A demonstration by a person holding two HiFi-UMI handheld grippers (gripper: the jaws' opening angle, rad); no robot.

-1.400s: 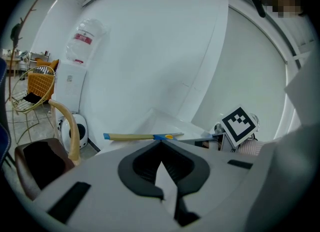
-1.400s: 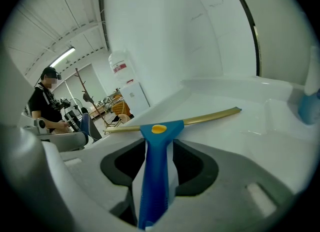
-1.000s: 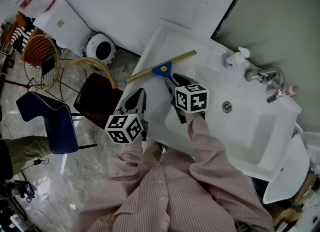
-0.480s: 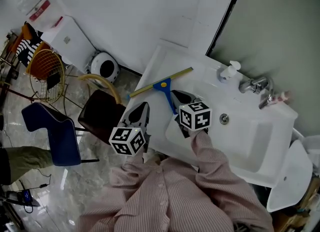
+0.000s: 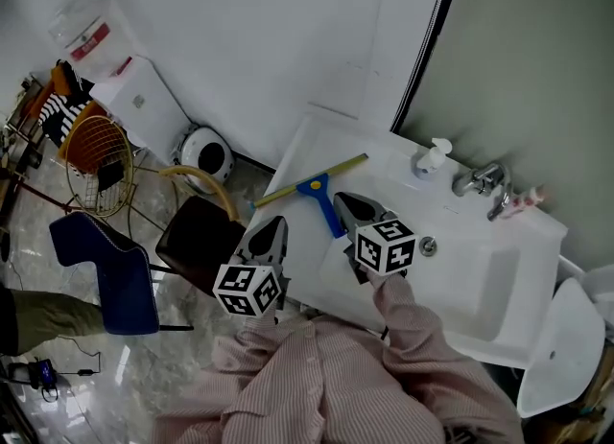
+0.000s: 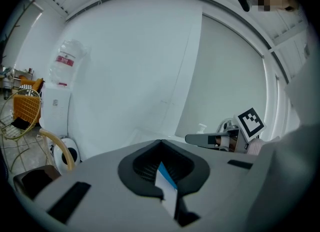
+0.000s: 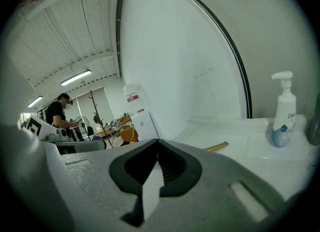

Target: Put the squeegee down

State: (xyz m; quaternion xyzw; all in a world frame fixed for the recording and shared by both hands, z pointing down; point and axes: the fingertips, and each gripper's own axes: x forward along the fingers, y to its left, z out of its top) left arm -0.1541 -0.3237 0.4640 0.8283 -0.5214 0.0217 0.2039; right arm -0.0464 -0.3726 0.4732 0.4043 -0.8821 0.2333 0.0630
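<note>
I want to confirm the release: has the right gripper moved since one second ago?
Yes. In the head view the right gripper then covered the blue handle of the squeegee; now it sits beside that handle, shifted toward the basin drain, jaws shut.

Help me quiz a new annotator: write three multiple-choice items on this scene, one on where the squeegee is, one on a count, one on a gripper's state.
1. Where does the blue-handled squeegee with the yellow blade lie? A on the floor; B on the white sink counter; C on the chair.
2. How many white pump bottles stand by the metal tap? A none; B one; C three.
3. The right gripper is: A wide open; B shut on the squeegee; C shut and empty.
B: it lies flat on the counter. B: a single bottle shows beside the tap. C: its jaws meet with nothing between them.
</note>
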